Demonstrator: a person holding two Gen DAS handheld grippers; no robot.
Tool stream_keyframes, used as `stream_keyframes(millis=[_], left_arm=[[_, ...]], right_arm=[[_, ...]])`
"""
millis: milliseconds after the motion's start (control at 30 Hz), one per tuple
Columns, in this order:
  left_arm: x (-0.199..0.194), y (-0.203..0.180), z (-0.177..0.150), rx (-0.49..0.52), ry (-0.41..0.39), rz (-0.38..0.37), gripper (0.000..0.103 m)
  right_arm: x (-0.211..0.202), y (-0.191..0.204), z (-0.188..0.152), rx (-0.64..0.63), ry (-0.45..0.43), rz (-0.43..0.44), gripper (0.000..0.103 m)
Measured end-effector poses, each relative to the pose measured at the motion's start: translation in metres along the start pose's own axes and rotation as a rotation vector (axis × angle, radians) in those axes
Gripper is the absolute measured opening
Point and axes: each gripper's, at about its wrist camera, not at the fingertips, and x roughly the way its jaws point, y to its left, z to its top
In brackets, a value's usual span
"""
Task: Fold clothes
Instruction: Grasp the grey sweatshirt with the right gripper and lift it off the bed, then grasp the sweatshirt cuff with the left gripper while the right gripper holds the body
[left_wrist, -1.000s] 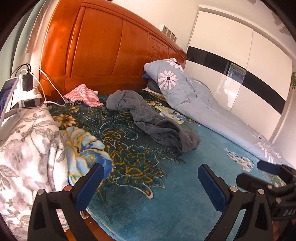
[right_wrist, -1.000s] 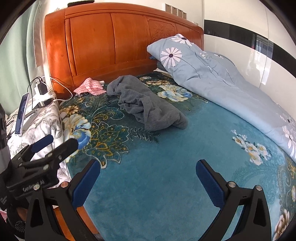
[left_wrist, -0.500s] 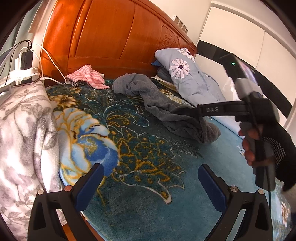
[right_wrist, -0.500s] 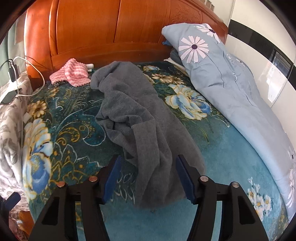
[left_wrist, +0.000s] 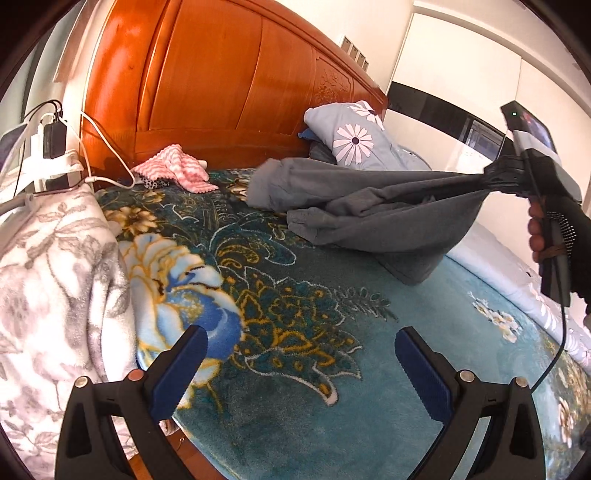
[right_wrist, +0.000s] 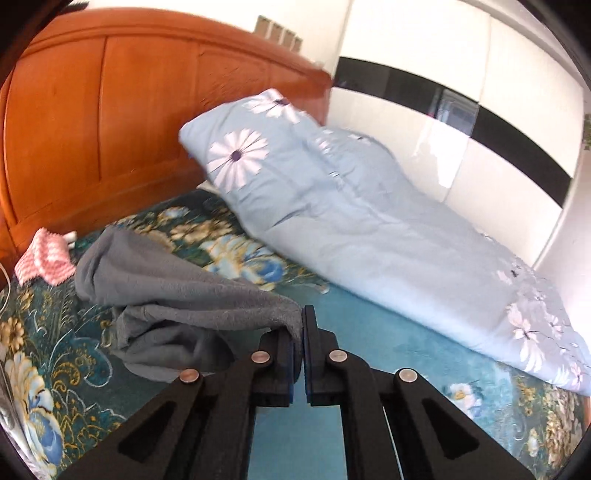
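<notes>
**Right claw has the garment**

Your right claw (right_wrist: 303, 354) just clamped onto the grey garment (right_wrist: 177, 295) and lifted its edge off the bed (right_wrist: 388, 347); half a second ago it lay slack. Left claw (left_wrist: 301, 354) gapes empty, nearer you than the garment. Spread it next.

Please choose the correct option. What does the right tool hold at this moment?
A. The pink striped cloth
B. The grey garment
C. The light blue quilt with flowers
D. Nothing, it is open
B: in the right wrist view the right tool is shut on an edge of the grey garment, and the left wrist view shows that garment pulled up from the bed toward it.
</notes>
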Motion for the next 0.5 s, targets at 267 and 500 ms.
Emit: stream_keyframes(millis=[267, 500], left_arm=[[-0.043, -0.045, 0.013, 0.064, -0.029, -0.086, 0.103], [-0.047, -0.111, -0.001, 0.175, 0.036, -0.250, 0.103]], right_arm=[[-0.103, -0.169, -0.003, 0.080, -0.083, -0.242, 0.004], [-0.184, -0.263, -0.165, 0.111, 0.068, -0.290, 0.004]])
